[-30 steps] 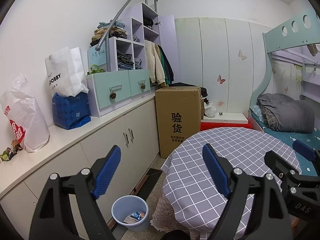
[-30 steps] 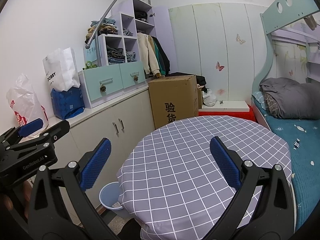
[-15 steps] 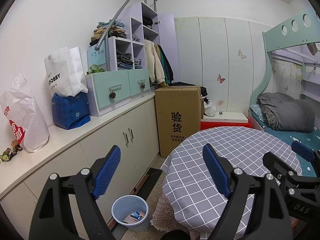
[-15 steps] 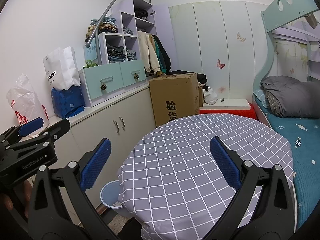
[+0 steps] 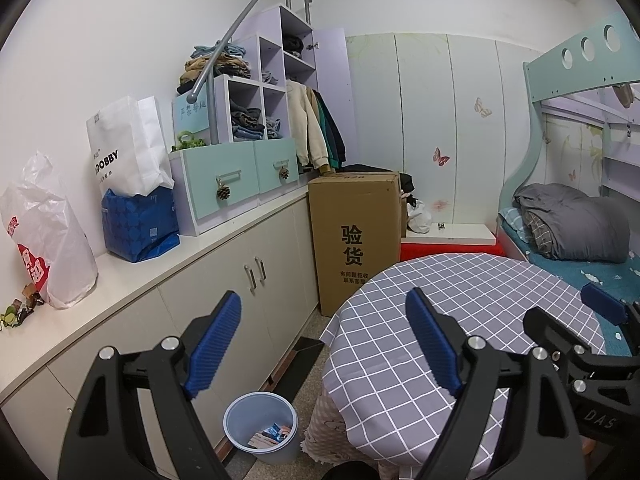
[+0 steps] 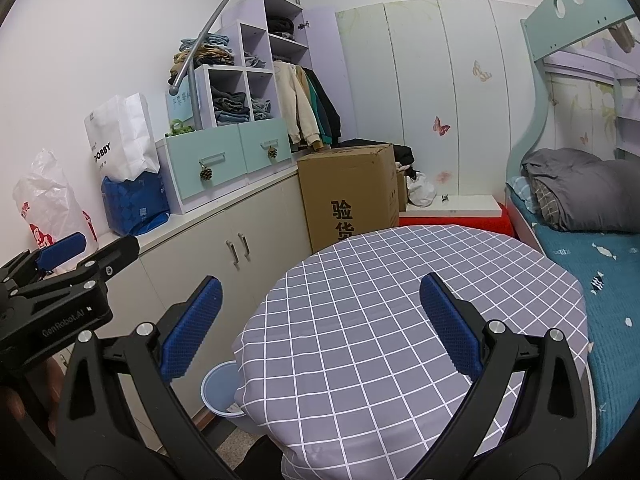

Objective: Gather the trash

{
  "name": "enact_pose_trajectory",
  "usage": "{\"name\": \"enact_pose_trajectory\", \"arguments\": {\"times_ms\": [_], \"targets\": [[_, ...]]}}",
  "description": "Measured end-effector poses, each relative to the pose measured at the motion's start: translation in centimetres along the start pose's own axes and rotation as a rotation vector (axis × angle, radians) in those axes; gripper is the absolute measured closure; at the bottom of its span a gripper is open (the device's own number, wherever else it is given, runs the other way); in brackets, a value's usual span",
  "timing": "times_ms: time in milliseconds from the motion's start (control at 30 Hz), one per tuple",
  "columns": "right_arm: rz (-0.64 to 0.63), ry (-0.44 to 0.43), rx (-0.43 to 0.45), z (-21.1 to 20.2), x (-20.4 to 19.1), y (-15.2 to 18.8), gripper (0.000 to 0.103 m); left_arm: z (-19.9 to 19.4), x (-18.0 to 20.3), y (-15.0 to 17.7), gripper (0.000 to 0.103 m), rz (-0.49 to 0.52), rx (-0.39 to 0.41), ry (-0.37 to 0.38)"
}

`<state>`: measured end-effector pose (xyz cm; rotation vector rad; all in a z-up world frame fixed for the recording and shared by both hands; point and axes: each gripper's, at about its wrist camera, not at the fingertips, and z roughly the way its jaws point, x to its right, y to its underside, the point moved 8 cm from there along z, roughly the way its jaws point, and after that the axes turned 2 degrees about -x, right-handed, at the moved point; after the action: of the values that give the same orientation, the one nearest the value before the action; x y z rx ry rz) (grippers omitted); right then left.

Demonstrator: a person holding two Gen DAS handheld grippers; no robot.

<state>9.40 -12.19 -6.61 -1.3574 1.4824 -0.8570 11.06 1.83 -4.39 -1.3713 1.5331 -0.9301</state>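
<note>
Each wrist camera looks forward along its own blue-padded fingers, angled slightly downward. The left view sits near the round checked table (image 5: 460,320) edge, above the bin (image 5: 261,426). The right view sits over the tabletop. Both share the table, cardboard box (image 6: 348,192) and cabinets (image 5: 224,288).

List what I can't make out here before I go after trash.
- Bin contents: left view, too small to identify; right view, tablecloth covers most of the bin.
- Small items on the counter's near end: left view, tiny, distorted at the edge.
- Floor under table: hidden by the cloth.
</note>
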Motion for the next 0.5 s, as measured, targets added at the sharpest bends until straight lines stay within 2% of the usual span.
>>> {"name": "enact_pose_trajectory", "arguments": {"times_ms": [400,500], "targets": [[0.026,0.0,-0.022,1.1,0.9,0.7,0.006,1.4,1.4,-0.2,0.02,0.019,-0.035,0.004],[0.044,0.007,-0.037,1.8,1.8,1.1,0.006,2.3,2.1,-0.1,0.017,0.028,-0.054,0.005]]}}
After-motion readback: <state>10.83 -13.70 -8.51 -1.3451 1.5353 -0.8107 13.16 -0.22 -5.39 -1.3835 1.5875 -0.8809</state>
